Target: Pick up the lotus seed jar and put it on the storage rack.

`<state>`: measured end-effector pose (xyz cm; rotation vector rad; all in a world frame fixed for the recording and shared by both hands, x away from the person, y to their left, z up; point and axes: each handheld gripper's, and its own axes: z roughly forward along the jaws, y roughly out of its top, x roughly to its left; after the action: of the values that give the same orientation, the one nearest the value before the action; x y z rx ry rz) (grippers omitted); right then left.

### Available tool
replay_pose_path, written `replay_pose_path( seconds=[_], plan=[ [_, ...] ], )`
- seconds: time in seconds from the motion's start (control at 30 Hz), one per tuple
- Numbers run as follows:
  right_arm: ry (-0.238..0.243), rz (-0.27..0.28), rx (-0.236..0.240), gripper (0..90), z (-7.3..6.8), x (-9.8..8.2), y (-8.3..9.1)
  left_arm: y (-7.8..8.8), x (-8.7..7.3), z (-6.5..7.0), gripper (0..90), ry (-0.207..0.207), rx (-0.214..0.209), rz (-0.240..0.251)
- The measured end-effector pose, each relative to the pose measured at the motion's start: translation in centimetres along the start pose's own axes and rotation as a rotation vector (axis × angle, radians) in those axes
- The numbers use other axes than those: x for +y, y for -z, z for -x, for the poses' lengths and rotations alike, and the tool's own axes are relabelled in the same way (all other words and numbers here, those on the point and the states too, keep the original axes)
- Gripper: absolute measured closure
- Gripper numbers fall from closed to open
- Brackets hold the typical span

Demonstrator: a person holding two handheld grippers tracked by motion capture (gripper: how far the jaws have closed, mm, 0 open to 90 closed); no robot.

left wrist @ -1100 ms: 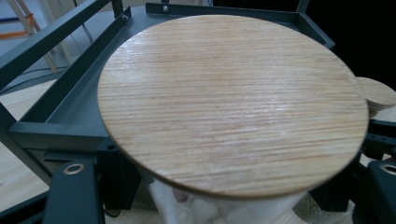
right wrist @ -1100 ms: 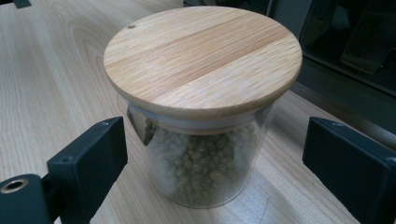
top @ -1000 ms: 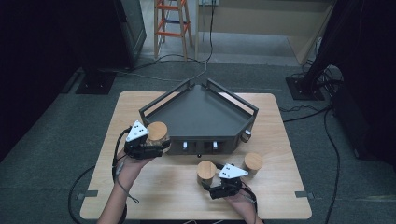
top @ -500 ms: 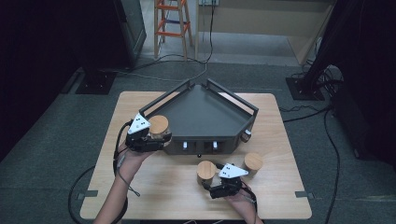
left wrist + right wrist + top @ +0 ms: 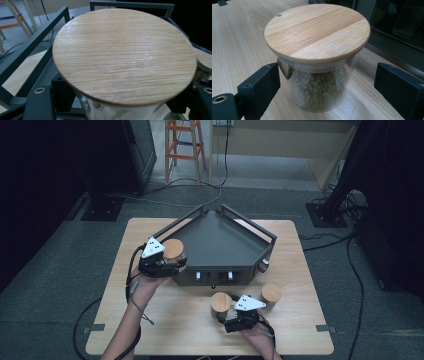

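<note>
The left tongs (image 5: 176, 262) are gripping a wooden-lidded glass jar (image 5: 173, 250) just beside the dark three-cornered metal tray's (image 5: 260, 234) left rail; right tongs (image 5: 327, 82) are standing open around the bean jar (image 5: 317, 57).

Rack rail (image 5: 182, 222) beside raised jar (image 5: 173, 249)

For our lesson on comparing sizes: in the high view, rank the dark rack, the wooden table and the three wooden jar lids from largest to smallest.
1. wooden table
2. dark rack
3. The three lids: held jar's lid, middle jar's lid, right jar's lid. They look alike, and the held one sits nearer the camera, so I leave them unranked.
</note>
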<state>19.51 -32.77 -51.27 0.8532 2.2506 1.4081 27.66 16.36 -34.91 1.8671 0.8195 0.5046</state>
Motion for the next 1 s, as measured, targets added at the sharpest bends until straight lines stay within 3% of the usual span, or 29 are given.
replay_pose_path(
  seconds=[0.43, 0.6, 1.0],
  plan=[
    [0.0, 0.002, -0.002, 6.5, -0.1, 0.0, 0.0, -1.4, 1.2, -0.6, 25.5, 0.015, -0.011, -0.002],
    [-0.001, 0.001, -0.002, 6.5, -0.1, 0.0, 0.0, -2.2, 1.3, -1.4, 25.5, 0.055, -0.015, 0.005],
    [0.003, 0.001, -0.002, 6.5, -0.1, 0.0, 0.0, -3.8, 2.2, -2.0, 25.5, 0.033, 0.023, -0.033]
  ],
)
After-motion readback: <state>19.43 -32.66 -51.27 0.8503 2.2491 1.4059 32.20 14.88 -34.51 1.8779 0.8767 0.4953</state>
